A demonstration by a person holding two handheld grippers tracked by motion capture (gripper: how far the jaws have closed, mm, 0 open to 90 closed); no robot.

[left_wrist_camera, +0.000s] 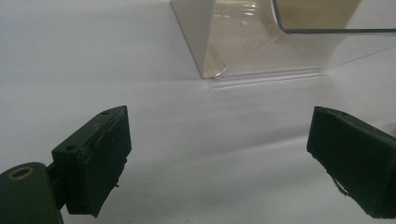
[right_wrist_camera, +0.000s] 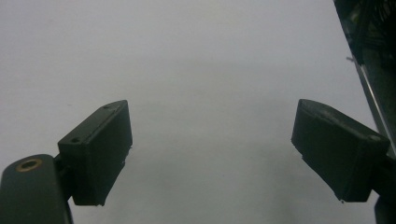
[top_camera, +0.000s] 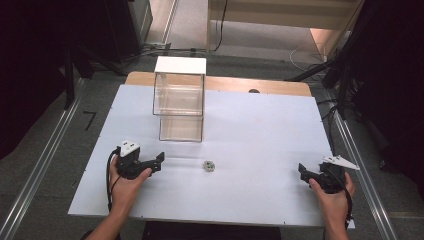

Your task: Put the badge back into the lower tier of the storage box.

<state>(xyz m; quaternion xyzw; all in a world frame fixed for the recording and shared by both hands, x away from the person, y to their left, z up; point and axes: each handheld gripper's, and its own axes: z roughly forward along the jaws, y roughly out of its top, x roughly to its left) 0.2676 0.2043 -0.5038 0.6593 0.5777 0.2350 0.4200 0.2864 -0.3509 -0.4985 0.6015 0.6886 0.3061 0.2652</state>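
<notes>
We judge the small metal gear light, hard, slippery; pinch its rim. Left gripper and right gripper both stand spread, empty.

No readable text or labels anywhere

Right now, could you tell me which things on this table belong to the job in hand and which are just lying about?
Belongs to the job:
- small round part, nearest the left gripper, whose fingers are open
- clear box behind it, probably

Just there:
- white table sheet
- cables on the floor
- right gripper, open, far off
</notes>
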